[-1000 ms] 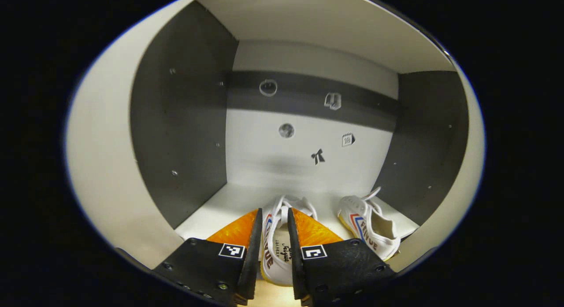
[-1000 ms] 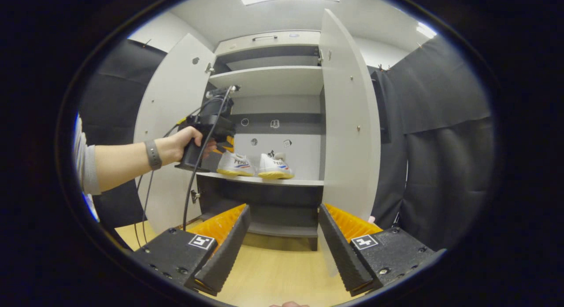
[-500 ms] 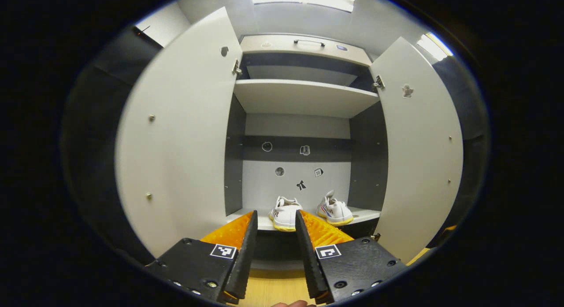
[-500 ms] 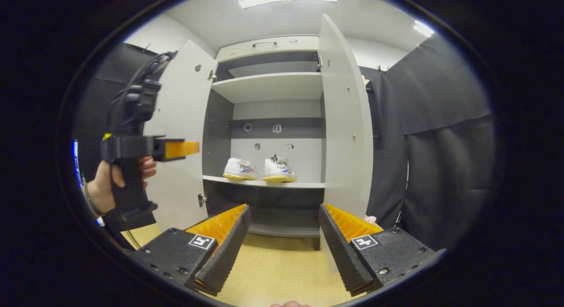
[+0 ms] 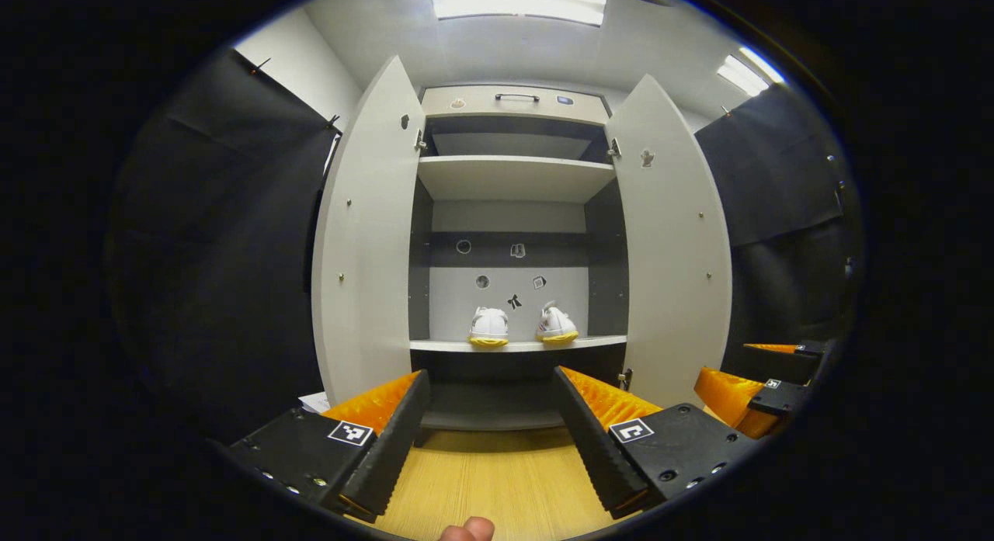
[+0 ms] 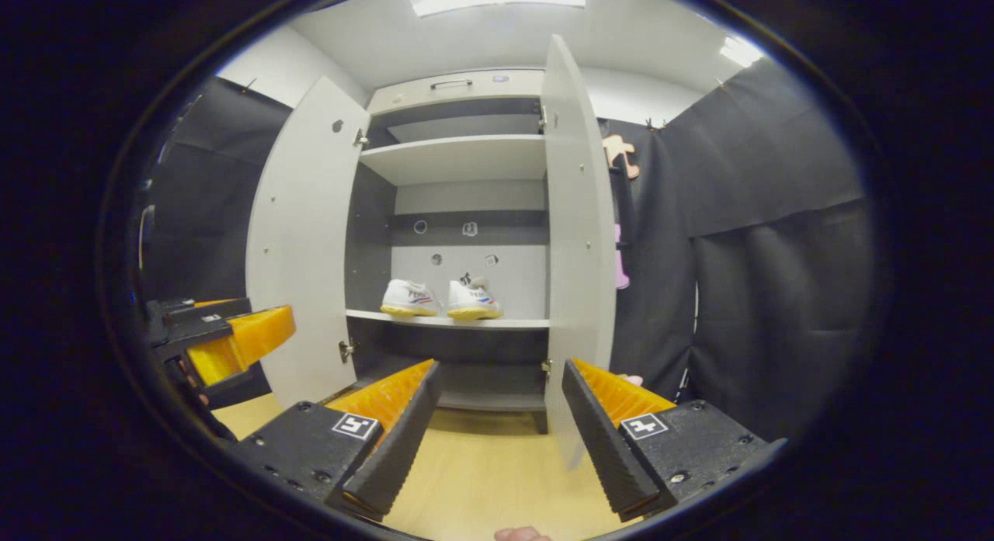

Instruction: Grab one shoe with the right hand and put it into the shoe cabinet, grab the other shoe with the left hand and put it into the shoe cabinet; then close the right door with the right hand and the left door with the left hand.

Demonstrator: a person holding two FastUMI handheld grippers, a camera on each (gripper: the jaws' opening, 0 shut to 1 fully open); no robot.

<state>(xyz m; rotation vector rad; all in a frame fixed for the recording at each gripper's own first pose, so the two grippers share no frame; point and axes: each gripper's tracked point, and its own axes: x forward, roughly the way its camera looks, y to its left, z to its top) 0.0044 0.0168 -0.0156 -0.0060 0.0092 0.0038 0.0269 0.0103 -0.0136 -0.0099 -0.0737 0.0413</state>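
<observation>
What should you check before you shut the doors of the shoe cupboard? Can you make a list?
1. Both white sneakers sit on the middle shelf: ok.
2. Nothing pokes past the shelf's front edge: ok.
3. Right door not yet closed: ok, it stands open.
4. Left door also open: ok.
5. Right gripper open and holding nothing: ok.
6. Left gripper open and holding nothing: ok.

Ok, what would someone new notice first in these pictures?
The tall cabinet straight ahead, its left door and right door both swung open. Two white shoes sit side by side on its middle shelf. Both grippers hang open, empty, above the wooden floor.
</observation>
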